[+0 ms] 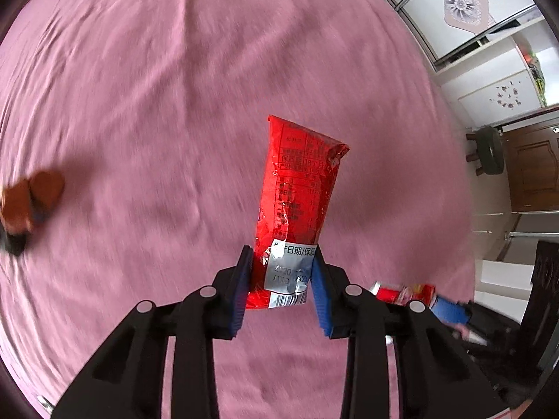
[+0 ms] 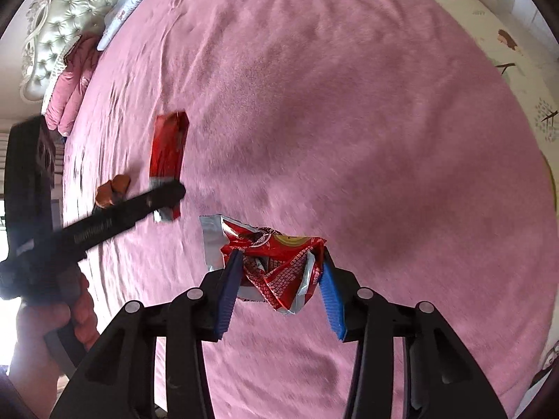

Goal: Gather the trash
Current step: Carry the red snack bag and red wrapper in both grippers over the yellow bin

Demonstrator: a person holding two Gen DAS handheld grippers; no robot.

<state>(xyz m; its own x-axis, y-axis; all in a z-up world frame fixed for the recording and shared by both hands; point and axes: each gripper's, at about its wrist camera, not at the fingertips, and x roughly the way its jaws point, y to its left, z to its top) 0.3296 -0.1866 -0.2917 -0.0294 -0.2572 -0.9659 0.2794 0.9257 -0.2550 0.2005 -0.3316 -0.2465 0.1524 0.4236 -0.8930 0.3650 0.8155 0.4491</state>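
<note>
My left gripper [image 1: 281, 262] is shut on the silver end of a long red snack wrapper [image 1: 300, 188] and holds it above the pink bedspread. That wrapper also shows in the right wrist view [image 2: 167, 150], with the left gripper [image 2: 167, 197] at its lower end. My right gripper [image 2: 279, 262] is shut on a crumpled red and silver snack wrapper [image 2: 276, 262], lifted off the bed. In the left wrist view the right gripper's blue pad [image 1: 449, 309] and its wrapper [image 1: 405, 291] show at the lower right.
A brown orange piece of trash [image 1: 33, 197] lies on the pink bedspread [image 1: 174, 104], also in the right wrist view [image 2: 111, 190]. A pink pillow [image 2: 70, 94] and tufted headboard [image 2: 70, 10] are at the far left. A dark stool [image 1: 489, 150] stands beyond the bed.
</note>
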